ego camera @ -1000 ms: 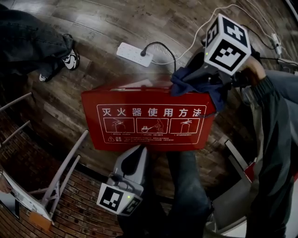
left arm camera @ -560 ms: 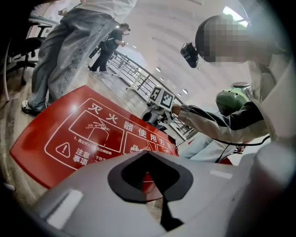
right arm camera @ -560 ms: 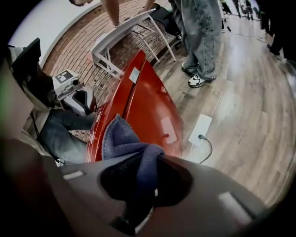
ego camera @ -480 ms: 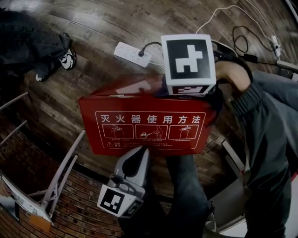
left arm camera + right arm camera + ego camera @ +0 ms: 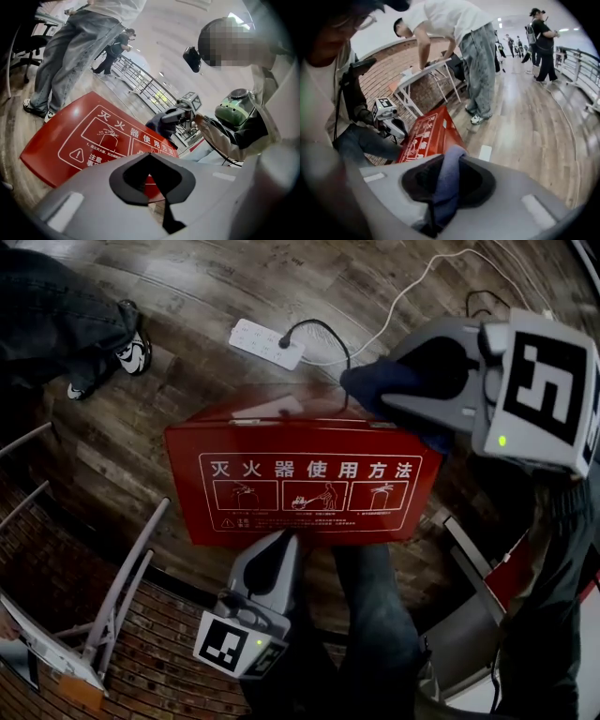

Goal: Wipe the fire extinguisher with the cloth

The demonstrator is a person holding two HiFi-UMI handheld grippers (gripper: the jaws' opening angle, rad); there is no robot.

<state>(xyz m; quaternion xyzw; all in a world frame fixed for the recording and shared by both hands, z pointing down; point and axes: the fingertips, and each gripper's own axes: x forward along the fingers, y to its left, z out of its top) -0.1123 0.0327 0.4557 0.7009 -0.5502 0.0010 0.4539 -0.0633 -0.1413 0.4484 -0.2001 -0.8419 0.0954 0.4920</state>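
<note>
The red fire extinguisher box (image 5: pixel 300 479) with white printed instructions stands on the wooden floor; it also shows in the left gripper view (image 5: pixel 89 140) and the right gripper view (image 5: pixel 429 133). My right gripper (image 5: pixel 389 390) hangs above the box's far right corner, shut on a dark blue cloth (image 5: pixel 373 381). That cloth (image 5: pixel 447 180) fills the gap between the jaws of the right gripper (image 5: pixel 445 187). My left gripper (image 5: pixel 281 549) rests by the box's near edge, its jaws together with nothing between them (image 5: pixel 152 187).
A white power strip (image 5: pixel 267 343) with cables lies on the floor beyond the box. A person's shoe (image 5: pixel 131 345) is at the upper left. A white metal frame (image 5: pixel 122 596) stands against low brickwork at the lower left. Other people stand around.
My right gripper has lifted off the box's far edge, moved right and rolled, so its marker cube now faces sideways; the cloth went up with it. The left gripper stayed put.
</note>
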